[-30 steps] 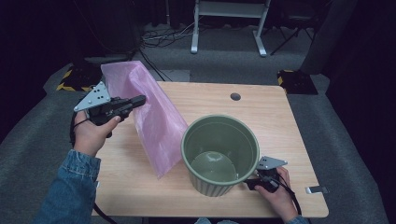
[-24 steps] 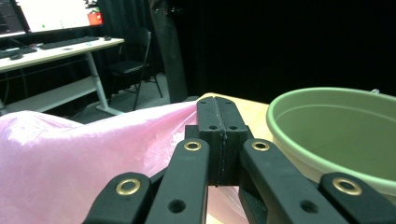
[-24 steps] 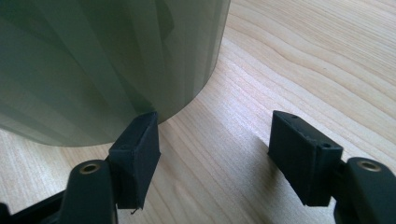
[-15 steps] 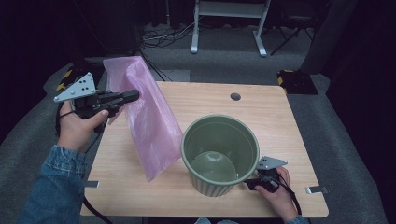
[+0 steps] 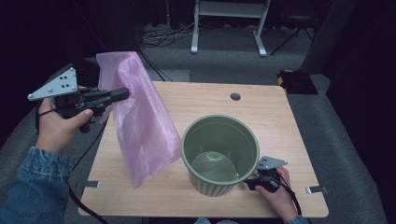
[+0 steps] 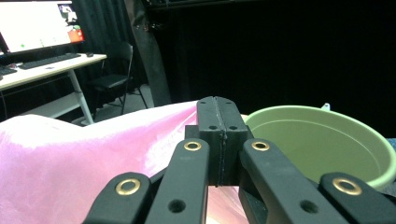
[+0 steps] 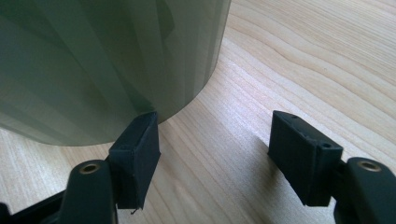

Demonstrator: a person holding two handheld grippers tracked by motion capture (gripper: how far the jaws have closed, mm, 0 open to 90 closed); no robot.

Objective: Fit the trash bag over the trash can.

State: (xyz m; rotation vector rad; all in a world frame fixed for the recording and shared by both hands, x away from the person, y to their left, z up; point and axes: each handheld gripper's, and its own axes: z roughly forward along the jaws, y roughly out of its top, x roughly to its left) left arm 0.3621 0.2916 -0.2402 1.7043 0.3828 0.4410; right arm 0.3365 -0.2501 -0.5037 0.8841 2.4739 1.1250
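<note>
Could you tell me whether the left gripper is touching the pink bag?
Touching: in the left gripper view the left gripper has its jaws shut on a fold of the pink bag, which hangs from it in the high view.

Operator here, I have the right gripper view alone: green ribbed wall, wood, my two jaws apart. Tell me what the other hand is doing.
Observer: The left gripper is shut on a pink bag, holding it up left of the green bin.
Operator: Report whether the bag is in the bin.
Observer: No. Its lower end hangs over the table beside the bin.
Operator: Say what's inside the bin.
Observer: Nothing; its floor is bare.
</note>
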